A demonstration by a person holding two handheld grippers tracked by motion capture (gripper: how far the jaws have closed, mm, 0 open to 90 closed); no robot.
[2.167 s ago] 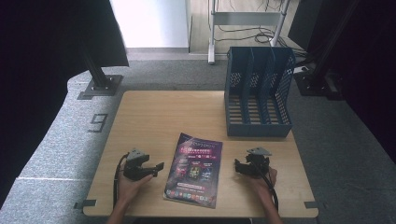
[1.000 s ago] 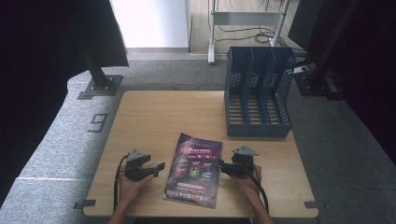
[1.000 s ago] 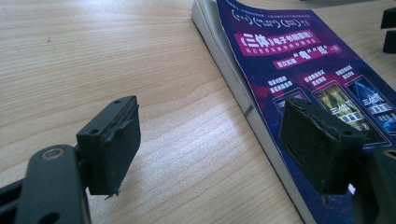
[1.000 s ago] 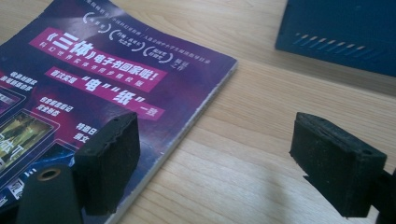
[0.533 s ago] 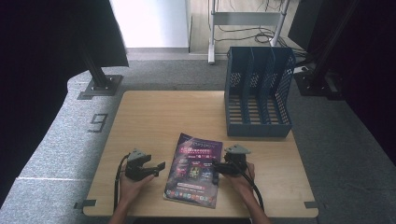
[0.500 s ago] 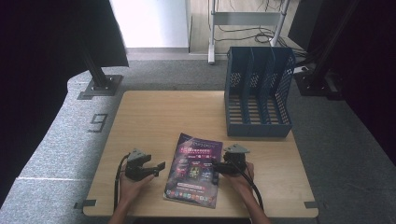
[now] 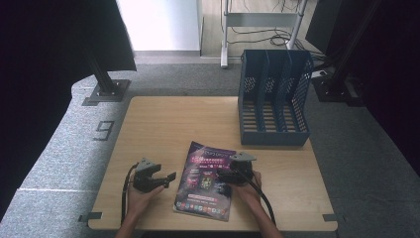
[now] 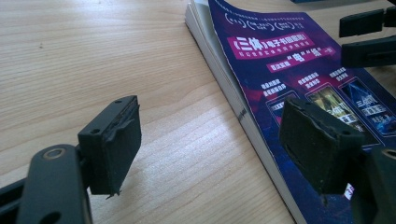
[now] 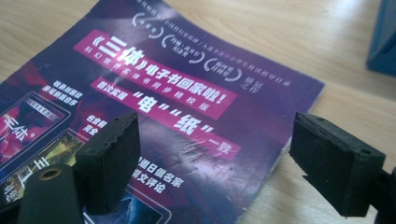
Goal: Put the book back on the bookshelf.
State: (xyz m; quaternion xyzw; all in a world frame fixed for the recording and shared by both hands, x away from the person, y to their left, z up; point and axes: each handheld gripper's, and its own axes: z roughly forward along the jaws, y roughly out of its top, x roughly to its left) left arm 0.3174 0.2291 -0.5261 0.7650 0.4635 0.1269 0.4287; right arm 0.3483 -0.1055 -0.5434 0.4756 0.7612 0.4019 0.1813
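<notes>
The big light wooden bench (image 7: 163,129) takes up most of the scene, with grey carpet all around it. At the far right of the bench stands a tall blue plastic file rack (image 7: 273,99) with slots, and the slots look empty. Near the front edge, in the middle, lies a thin purple magazine (image 7: 207,179) with pink and white writing, flat on the wood with its cover up. The right gripper (image 7: 224,177) has slid left since a moment ago and now sits over the right edge of the magazine. In the right gripper view its fingers (image 9: 108,158) are spread wide apart, one above the cover and one just past the edge, and they hold nothing. The left gripper (image 7: 166,177) has not moved. It rests on the bench just left of the magazine, and its fingers (image 8: 112,142) are also wide apart and empty, pointing at the magazine's thick left side. So the right hand looks ready to pinch the edge of the magazine. My guess is the magazine will go into the blue rack, but the lift has not started yet.
</notes>
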